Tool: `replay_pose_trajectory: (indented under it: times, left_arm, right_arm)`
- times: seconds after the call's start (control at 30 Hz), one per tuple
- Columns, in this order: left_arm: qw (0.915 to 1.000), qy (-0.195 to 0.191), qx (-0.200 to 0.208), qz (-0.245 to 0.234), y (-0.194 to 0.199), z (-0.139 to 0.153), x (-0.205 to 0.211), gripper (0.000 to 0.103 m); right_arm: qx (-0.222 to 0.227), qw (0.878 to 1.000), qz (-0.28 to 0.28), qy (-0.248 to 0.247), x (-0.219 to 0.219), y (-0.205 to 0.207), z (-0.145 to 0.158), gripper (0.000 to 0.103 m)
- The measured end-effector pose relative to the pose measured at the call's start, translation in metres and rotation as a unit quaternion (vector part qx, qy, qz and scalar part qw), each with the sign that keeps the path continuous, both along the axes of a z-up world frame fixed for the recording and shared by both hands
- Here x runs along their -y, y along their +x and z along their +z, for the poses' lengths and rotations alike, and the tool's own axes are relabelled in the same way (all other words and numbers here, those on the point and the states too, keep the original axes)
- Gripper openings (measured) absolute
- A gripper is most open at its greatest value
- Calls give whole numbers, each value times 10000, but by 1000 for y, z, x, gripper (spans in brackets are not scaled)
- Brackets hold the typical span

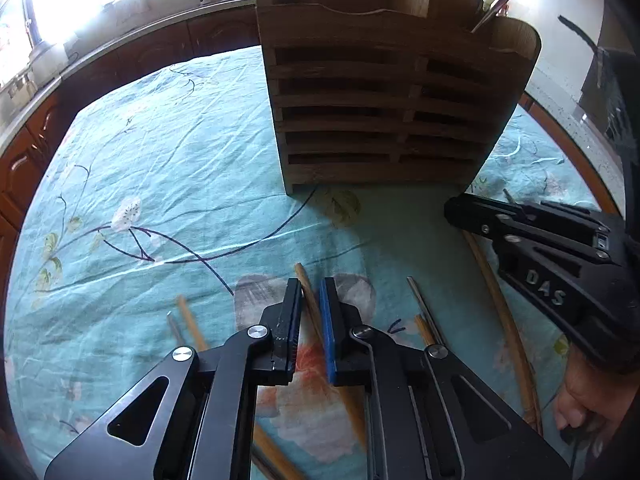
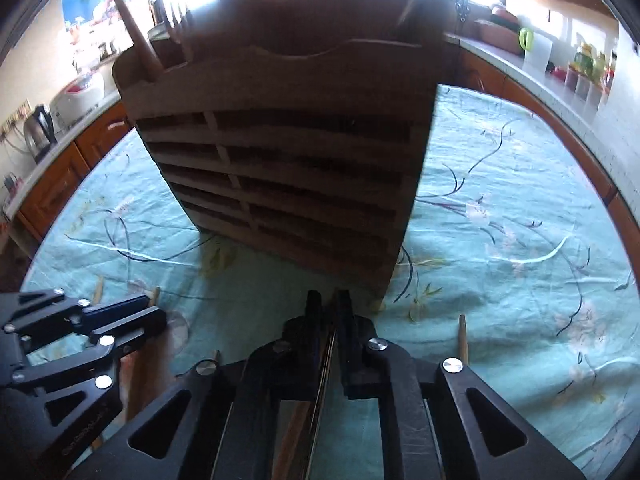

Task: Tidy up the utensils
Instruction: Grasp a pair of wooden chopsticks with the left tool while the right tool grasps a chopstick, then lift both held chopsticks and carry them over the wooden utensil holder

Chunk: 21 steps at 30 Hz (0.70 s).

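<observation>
A wooden slatted utensil holder point(image 1: 380, 92) stands on the teal floral tablecloth; it fills the middle of the right wrist view point(image 2: 288, 152) too. My left gripper point(image 1: 311, 286) is nearly closed around a wooden chopstick point(image 1: 308, 292) that lies on the cloth. More chopsticks lie beside it: a wooden one point(image 1: 192, 326) at left, a metal one point(image 1: 424, 308) at right. My right gripper point(image 2: 329, 300) is shut on a thin dark chopstick point(image 2: 326, 364) in front of the holder's base; it shows at the right of the left wrist view point(image 1: 460, 210).
A long curved bamboo utensil point(image 1: 508, 320) lies at right. A wooden stick point(image 2: 462, 336) lies right of my right gripper. Utensils stand in the holder's top point(image 2: 136, 32). Kitchen counters and cabinets point(image 1: 36, 148) ring the table; a kettle point(image 2: 38, 132) stands at left.
</observation>
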<state>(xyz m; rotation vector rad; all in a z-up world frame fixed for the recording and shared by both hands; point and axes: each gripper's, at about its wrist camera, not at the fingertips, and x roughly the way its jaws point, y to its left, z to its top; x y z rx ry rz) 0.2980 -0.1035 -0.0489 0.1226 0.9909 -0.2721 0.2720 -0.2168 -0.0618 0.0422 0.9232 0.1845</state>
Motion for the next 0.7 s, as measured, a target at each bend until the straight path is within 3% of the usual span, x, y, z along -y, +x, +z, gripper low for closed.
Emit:
replay_pose_trajectory:
  times: [0.17, 0.33, 0.53, 0.7]
  left_arm:
    - [9992, -396, 105, 4, -15, 15, -13, 4]
    - [9957, -821, 438, -2, -37, 52, -30, 4]
    - [9891, -1275, 741, -3, -63, 101, -51, 4]
    - [9851, -1444, 931, -8, -77, 121, -66, 4]
  right_arm:
    - [232, 9979, -65, 596, 20, -28, 22, 5]
    - [638, 9917, -120, 1106, 38, -58, 56, 4]
    - [1090, 9843, -109, 1384, 47, -85, 101, 4]
    - [1424, 9792, -90, 1442, 43, -102, 126, 4]
